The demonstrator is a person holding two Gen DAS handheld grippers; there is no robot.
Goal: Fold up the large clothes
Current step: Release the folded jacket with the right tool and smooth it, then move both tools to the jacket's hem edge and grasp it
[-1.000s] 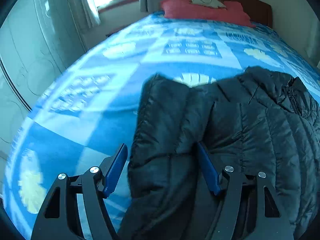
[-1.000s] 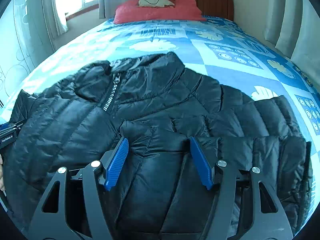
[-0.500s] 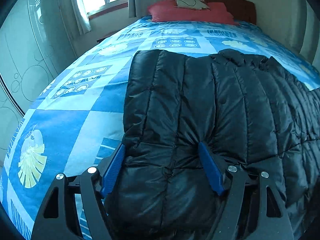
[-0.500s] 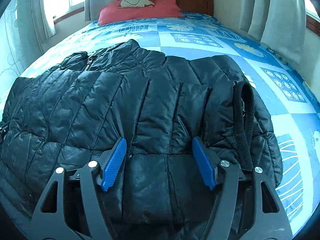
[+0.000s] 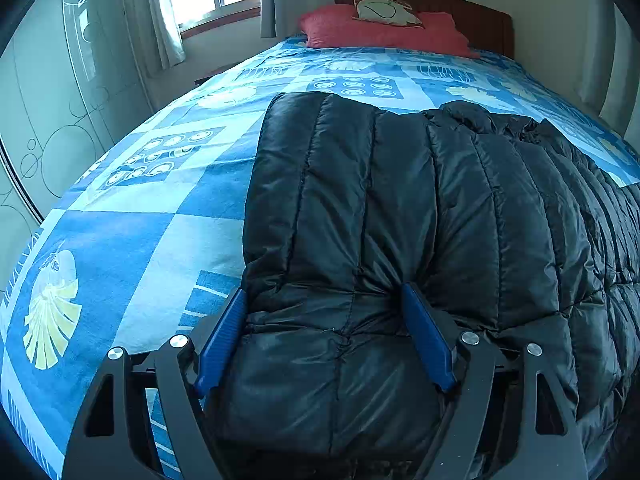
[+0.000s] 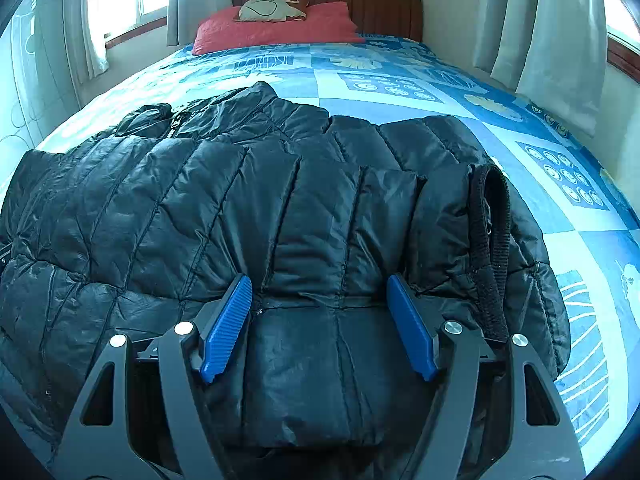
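Observation:
A black quilted puffer jacket (image 5: pixel 400 208) lies spread across the blue patterned bed, and it also fills the right wrist view (image 6: pixel 260 208). My left gripper (image 5: pixel 326 300) has its blue fingers wide apart, with the jacket's near left edge bulging between them. My right gripper (image 6: pixel 320 286) also has its fingers wide apart, with the jacket's near right part between them. A ribbed black cuff (image 6: pixel 490 248) lies folded over the jacket just right of the right gripper. The collar and zipper (image 6: pixel 176 128) lie at the far left.
The bed (image 5: pixel 168 184) has a blue and white patterned cover. Red pillows (image 6: pixel 276 28) and a wooden headboard (image 6: pixel 384 8) are at the far end. Windows with curtains (image 6: pixel 560 28) line both sides. A glass wardrobe door (image 5: pixel 48 112) stands left of the bed.
The jacket has been folded over: the lower part now lies flat over the front and hides most of the zipper. Both grippers have dropped low at the near edge with the fabric between their fingers.

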